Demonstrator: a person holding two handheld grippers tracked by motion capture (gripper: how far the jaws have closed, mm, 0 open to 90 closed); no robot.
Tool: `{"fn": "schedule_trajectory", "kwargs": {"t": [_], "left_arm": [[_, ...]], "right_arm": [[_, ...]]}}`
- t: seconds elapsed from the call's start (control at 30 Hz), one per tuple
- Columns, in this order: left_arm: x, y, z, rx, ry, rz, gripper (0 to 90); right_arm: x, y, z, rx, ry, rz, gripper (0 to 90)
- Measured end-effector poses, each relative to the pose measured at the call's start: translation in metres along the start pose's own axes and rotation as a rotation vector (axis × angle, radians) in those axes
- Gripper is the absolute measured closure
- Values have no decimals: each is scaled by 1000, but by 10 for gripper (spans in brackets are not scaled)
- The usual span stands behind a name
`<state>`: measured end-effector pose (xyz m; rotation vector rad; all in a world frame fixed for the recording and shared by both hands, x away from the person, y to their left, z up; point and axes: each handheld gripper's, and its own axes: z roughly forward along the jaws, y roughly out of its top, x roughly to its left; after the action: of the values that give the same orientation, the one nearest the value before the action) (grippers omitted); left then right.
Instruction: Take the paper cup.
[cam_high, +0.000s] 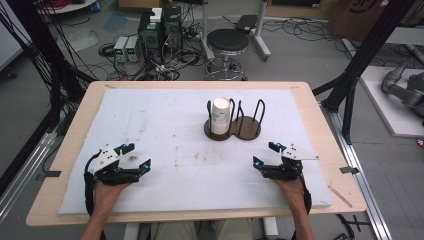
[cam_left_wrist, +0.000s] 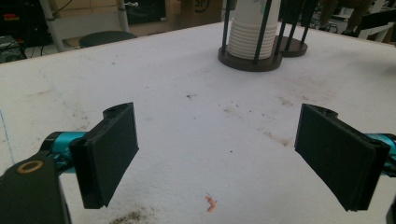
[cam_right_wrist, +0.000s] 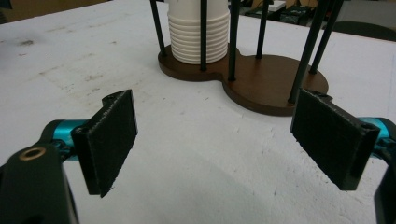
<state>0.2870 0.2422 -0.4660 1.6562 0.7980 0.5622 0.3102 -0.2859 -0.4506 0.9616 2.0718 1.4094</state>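
A stack of white paper cups (cam_high: 220, 115) stands upside down in the left bay of a dark brown double holder (cam_high: 246, 129) with black wire posts, at the middle of the white mat. The holder's right bay is bare. My left gripper (cam_high: 135, 156) rests near the mat's front left, open, with nothing between its jaws. My right gripper (cam_high: 265, 154) sits at the front right, also open and holding nothing. The left gripper view shows the cups (cam_left_wrist: 252, 28) far ahead; in the right gripper view the cups (cam_right_wrist: 198, 35) and the holder (cam_right_wrist: 271, 86) are close ahead.
A white mat (cam_high: 165, 125) with brown stains covers most of the wooden table (cam_high: 80, 117). Beyond the far edge stand a black stool (cam_high: 227, 42), computer boxes (cam_high: 160, 30) and cables on the floor. Black frame posts (cam_high: 360, 60) rise at the right.
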Motion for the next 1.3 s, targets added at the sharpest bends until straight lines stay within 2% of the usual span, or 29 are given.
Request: {"fn": "schedule_trajectory", "kwargs": {"t": [0.2, 0.77, 0.83, 0.87, 0.97, 1.03, 1.07, 1.1, 1.13, 1.17, 1.27, 1.3], "left_arm": [[0, 0, 0, 2, 1, 1, 132], [0, 0, 1, 7, 4, 1, 132], [0, 0, 1, 6, 3, 3, 132], [0, 0, 1, 6, 5, 4, 132], [0, 0, 1, 8, 4, 4, 132], [0, 0, 1, 9, 4, 1, 132], [0, 1, 1, 12, 5, -1, 132], [0, 1, 1, 12, 5, -1, 132], [0, 1, 2, 14, 5, -3, 132], [0, 1, 2, 14, 5, -3, 132], [0, 1, 2, 16, 7, -3, 132], [0, 1, 2, 16, 7, -3, 132]], "right_arm": [[-1, 0, -1, -6, 11, 18, 150], [-2, -1, -3, -32, 23, 8, 150], [-2, -2, -4, -45, 27, 13, 150], [-4, -3, -6, -63, 36, 36, 150], [-9, -1, -7, -50, 46, 62, 150], [-12, 3, -11, -51, 39, 63, 150], [-14, 8, -16, -76, 29, 60, 150], [-14, 8, -16, -76, 29, 60, 150], [-16, 17, -21, -88, 22, 54, 150], [-16, 17, -21, -88, 22, 54, 150], [-22, 36, -25, -88, 32, 38, 150], [-22, 36, -25, -88, 32, 38, 150]]}}
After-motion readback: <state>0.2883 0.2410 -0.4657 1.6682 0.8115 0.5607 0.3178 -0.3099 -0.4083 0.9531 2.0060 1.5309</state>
